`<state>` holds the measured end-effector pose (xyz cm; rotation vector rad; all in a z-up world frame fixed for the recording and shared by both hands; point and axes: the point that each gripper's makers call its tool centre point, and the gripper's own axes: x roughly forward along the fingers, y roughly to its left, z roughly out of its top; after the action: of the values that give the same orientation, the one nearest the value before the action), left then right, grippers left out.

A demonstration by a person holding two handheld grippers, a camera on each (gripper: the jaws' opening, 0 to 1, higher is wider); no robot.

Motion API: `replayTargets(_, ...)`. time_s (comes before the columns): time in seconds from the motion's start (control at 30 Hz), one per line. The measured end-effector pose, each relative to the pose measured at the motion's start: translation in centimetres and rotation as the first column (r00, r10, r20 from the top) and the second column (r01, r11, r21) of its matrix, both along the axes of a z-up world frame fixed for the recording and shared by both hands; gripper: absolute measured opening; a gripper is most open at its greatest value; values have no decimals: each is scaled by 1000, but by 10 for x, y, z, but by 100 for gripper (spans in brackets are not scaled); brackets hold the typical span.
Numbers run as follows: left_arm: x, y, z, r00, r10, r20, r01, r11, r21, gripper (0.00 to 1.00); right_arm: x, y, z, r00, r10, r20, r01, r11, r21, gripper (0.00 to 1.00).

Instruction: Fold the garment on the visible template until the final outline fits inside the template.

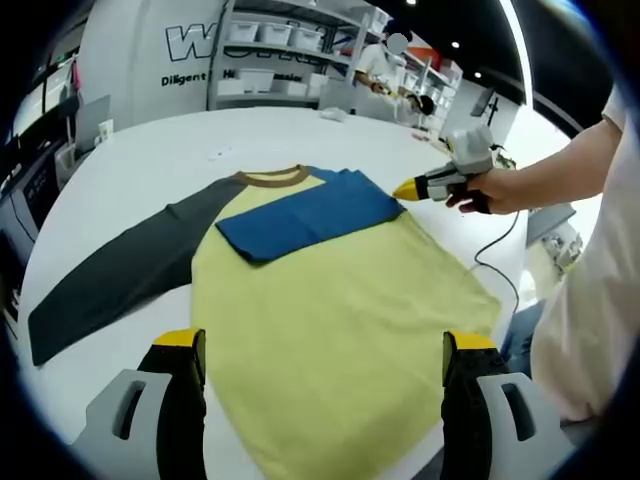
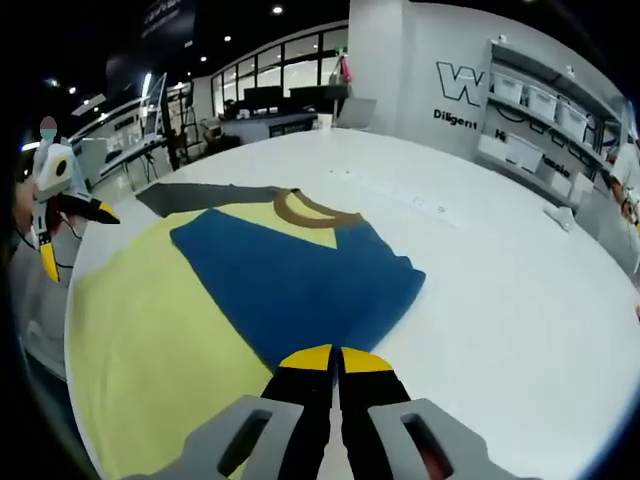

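A yellow shirt [image 1: 330, 310] with a brown collar [image 1: 275, 179] lies flat on the white table [image 1: 150, 160]. Its dark grey sleeve [image 1: 120, 270] stretches out to one side. The blue sleeve [image 1: 310, 215] is folded across the chest. In the left gripper view my left gripper [image 1: 322, 345] hangs open above the shirt's hem. The right gripper [image 1: 405, 189], held by a hand, touches the blue fold's edge. In the right gripper view the right gripper [image 2: 335, 355] is shut at the edge of the blue sleeve [image 2: 300, 275]; whether it pinches cloth is unclear. The left gripper [image 2: 75, 238] stands open beyond the shirt.
The table's rim [image 1: 520, 300] curves near the person's body, and a cable [image 1: 495, 245] trails over it. Small white items [image 2: 560, 215] lie on the far side of the table. Shelves with bins [image 1: 270, 60] stand behind.
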<state>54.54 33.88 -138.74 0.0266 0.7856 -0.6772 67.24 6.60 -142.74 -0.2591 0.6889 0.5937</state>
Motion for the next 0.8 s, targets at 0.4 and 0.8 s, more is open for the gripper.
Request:
replayTargets(0.4, 1, 1, 2, 1000, 11, -3, -11, 1000, -2, 97, -3, -13, -19, 999, 12, -49, -15, 997, -75, 0)
replayTargets(0.8, 6, 7, 1, 1000, 22, -2, -22, 1000, 5, 97, -10, -30, -15, 998, -3, -61, -1, 998, -62, 0)
